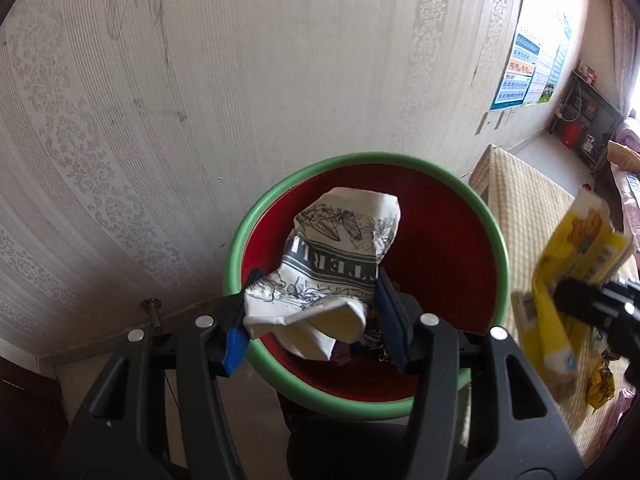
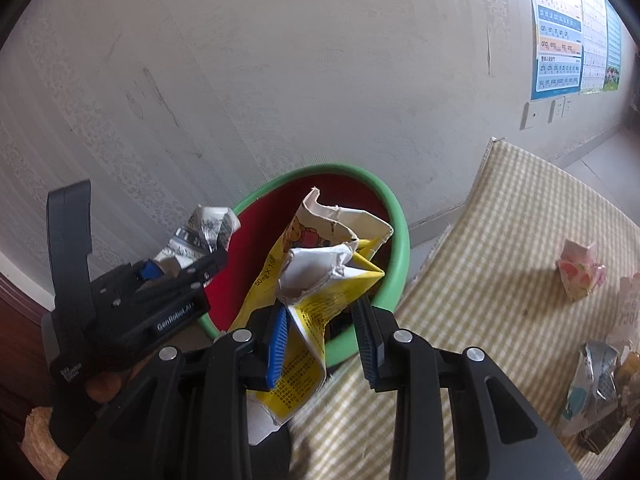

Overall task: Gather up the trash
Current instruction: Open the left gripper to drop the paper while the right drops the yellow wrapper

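Note:
A red bin with a green rim (image 1: pixel 362 159) stands against the wall; it also shows in the right wrist view (image 2: pixel 394 216). My left gripper (image 1: pixel 314 316) is shut on a crumpled white wrapper with black print (image 1: pixel 340 248) and holds it over the bin's mouth. My right gripper (image 2: pixel 324 340) is shut on a crumpled yellow and white package (image 2: pixel 320 280), held over the bin's near rim. The yellow package (image 1: pixel 568 280) and right gripper show at the right of the left wrist view. The left gripper (image 2: pixel 176 280) and its wrapper (image 2: pixel 204 232) show at the left of the right wrist view.
A yellow checked mat (image 2: pixel 500 264) lies right of the bin. On it are a pink wrapper (image 2: pixel 580 272) and several more wrappers (image 2: pixel 600 380) at the far right. Dark wrappers lie inside the bin (image 1: pixel 368 340). Wall posters (image 2: pixel 560 40) hang at upper right.

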Demonstrator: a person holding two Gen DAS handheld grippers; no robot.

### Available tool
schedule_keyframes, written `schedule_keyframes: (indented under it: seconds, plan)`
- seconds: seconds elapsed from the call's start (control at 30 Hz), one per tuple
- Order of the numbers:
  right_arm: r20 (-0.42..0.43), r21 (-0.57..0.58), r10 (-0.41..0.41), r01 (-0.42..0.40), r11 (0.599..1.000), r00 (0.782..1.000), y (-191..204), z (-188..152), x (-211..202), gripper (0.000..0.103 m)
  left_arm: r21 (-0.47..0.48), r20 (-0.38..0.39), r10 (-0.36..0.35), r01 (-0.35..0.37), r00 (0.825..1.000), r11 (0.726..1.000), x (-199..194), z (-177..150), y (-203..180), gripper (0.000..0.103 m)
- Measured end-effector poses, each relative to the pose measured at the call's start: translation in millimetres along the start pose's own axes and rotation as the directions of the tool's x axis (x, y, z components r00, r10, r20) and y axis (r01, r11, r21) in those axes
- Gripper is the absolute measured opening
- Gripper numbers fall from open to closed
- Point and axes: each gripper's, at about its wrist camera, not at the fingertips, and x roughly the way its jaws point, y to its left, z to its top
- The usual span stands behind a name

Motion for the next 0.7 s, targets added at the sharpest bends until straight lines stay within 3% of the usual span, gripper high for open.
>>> schedule_keyframes:
  seconds: [0.17,0.23,0.37,0.53,0.7]
  plan:
    - [0.012,0.025,0.013,-0.013,1.000,1.000,3.4,14.6,13.0,0.033,-0.002,-0.016,0.002,-0.002,1.000,1.000,7.0,3.3,4.7,0.053]
    - [0.030,0.030,0.016,-0.016,0.999,0.999,5.1,18.0,14.0,0.047,-0.005,-0.018,0.015,-0.016,1.000,1.000,7.8,4.0,5.2,0.065]
    - [0.057,0.025,0.002,-0.003,1.000,0.998,7.3,16.8,4.9,0.048,-0.022,-0.013,0.019,-0.019,1.000,1.000,3.5,2.8,9.0,0.069]
    - [0.072,0.021,-0.038,0.036,0.999,0.997,-2.9,-3.8,-24.7,0.052,-0.025,0.007,0.023,-0.023,1.000,0.999,-9.2,0.3,4.5,0.071]
    - [0.069,0.056,-0.142,0.139,0.989,0.987,-35.2,-45.3,-71.6,0.054,-0.008,0.048,-0.024,0.025,0.999,1.000,-30.6,3.2,-17.5,0.071]
